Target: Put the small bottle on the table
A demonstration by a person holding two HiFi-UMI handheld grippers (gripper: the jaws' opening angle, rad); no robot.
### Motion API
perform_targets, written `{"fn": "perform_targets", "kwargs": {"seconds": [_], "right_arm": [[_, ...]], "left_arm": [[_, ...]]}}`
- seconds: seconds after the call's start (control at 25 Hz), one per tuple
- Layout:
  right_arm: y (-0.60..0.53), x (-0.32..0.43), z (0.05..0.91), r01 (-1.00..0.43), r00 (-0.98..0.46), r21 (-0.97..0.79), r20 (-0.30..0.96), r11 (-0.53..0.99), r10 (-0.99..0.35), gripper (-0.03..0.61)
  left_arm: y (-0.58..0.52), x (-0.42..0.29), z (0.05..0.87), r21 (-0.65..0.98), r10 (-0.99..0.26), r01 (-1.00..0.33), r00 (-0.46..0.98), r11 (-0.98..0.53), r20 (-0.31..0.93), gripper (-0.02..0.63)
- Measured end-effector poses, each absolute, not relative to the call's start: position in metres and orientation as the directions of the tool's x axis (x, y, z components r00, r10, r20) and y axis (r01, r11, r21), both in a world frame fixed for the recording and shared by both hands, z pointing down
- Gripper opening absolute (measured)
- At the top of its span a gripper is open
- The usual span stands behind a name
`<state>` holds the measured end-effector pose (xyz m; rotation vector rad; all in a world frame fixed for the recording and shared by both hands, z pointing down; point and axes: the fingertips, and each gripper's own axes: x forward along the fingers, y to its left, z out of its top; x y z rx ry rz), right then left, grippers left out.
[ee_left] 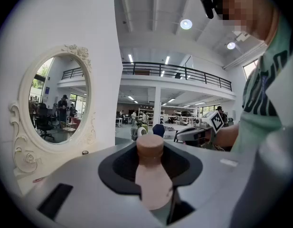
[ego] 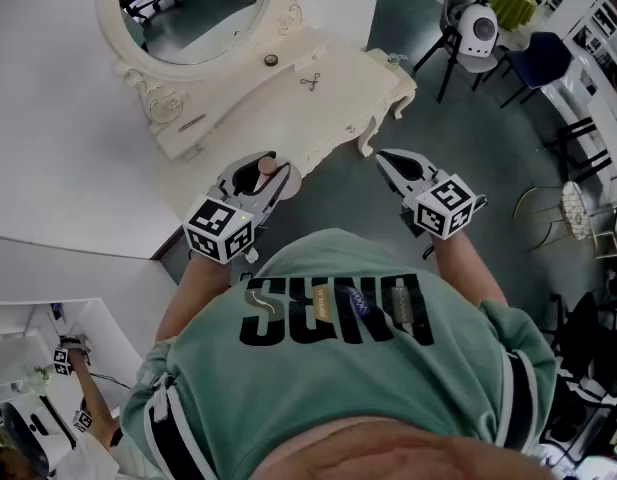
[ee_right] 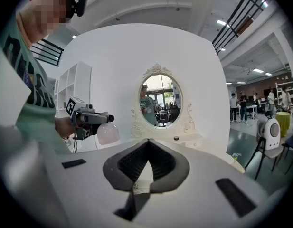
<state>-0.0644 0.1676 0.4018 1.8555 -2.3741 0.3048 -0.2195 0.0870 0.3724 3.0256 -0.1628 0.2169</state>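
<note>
Small bottle in left hand-held gripper

Bright, even indoor light fills all views, and shadows are faint. In the left gripper view a round ceiling lamp glares at 1 o'clock, and the small bottle at 6 o'clock looks soft. Both gripper views bend outward into black corners. The head view's white wall at 10 o'clock is nearly blown out.

We see an oval mirror in an ornate cream frame ahead of the left hand-held gripper, and a white rounded robot well beyond the right hand-held gripper.
</note>
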Motion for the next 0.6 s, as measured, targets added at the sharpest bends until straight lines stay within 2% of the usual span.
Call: {"fn": "perform_targets", "kwargs": {"seconds": [0.6], "right_arm": [[0.1665, -0.0578, 0.3965, -0.965, -0.259, -0.092, 0.202, 0.245, -0.944, -0.006]], "left_arm": [[0.0888, -0.2133, 0.3683, 0.087, -0.097, -0.111, 0.984, -0.990, 0.151, 0.133]]}}
